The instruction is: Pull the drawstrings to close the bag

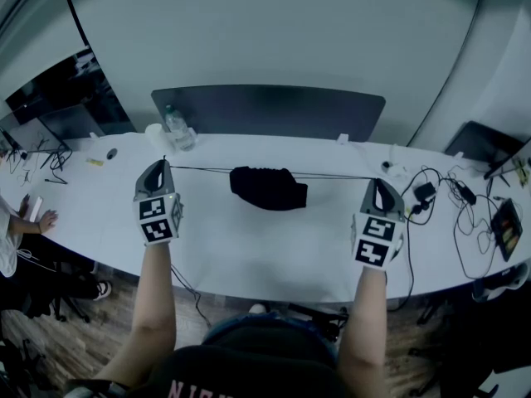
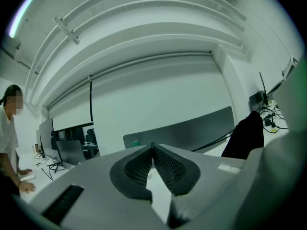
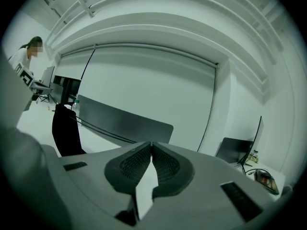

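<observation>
At table middle: black drawstring bag point(image 1: 267, 187), bare white table point(image 1: 249, 255) either side (front edge close to grippers).
Left gripper point(image 1: 163, 164): jaws pinched shut on taut drawstrings point(image 1: 332, 175).
Right gripper point(image 1: 377, 181): pinched shut on them too; cables point(image 1: 465, 222) just beyond.

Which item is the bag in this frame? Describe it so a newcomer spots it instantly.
At the long white table, look midway between the left tool and right tool. The bag is the bunched black cloth lump there, the only thing strung on the taut black drawstrings running to both sides.
</observation>
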Motion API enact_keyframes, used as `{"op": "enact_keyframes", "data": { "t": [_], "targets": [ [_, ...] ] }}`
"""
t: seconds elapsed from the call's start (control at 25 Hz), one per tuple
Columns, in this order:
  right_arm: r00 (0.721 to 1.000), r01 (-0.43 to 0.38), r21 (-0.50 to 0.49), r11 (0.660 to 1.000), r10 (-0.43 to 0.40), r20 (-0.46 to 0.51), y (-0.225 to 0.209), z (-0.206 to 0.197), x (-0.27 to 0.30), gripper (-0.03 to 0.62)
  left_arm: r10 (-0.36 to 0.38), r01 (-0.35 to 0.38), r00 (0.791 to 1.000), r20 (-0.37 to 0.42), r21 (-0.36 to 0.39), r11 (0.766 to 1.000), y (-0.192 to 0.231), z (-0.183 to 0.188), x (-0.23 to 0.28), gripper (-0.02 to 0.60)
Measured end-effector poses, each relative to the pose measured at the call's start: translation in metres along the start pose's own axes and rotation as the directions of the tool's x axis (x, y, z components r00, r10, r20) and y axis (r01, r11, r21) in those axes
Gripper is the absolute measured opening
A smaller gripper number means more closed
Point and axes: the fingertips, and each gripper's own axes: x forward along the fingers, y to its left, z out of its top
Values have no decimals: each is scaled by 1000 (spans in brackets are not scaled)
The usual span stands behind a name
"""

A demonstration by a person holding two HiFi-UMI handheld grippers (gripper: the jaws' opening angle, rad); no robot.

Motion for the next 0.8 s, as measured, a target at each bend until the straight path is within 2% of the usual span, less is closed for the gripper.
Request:
{"op": "enact_keyframes", "data": {
  "t": [0.32, 0.8],
  "targets": [
    [1000, 24, -1, 1000, -24, -18, -6, -3, 5, 5, 16, -15, 1000, -6, 11, 1000, 8, 0, 4, 12],
    [999, 42, -1, 999, -42, -25, -6, -3, 9, 5, 76, -76, 997, -10, 5, 997, 36, -7, 7, 12]
  ]
}}
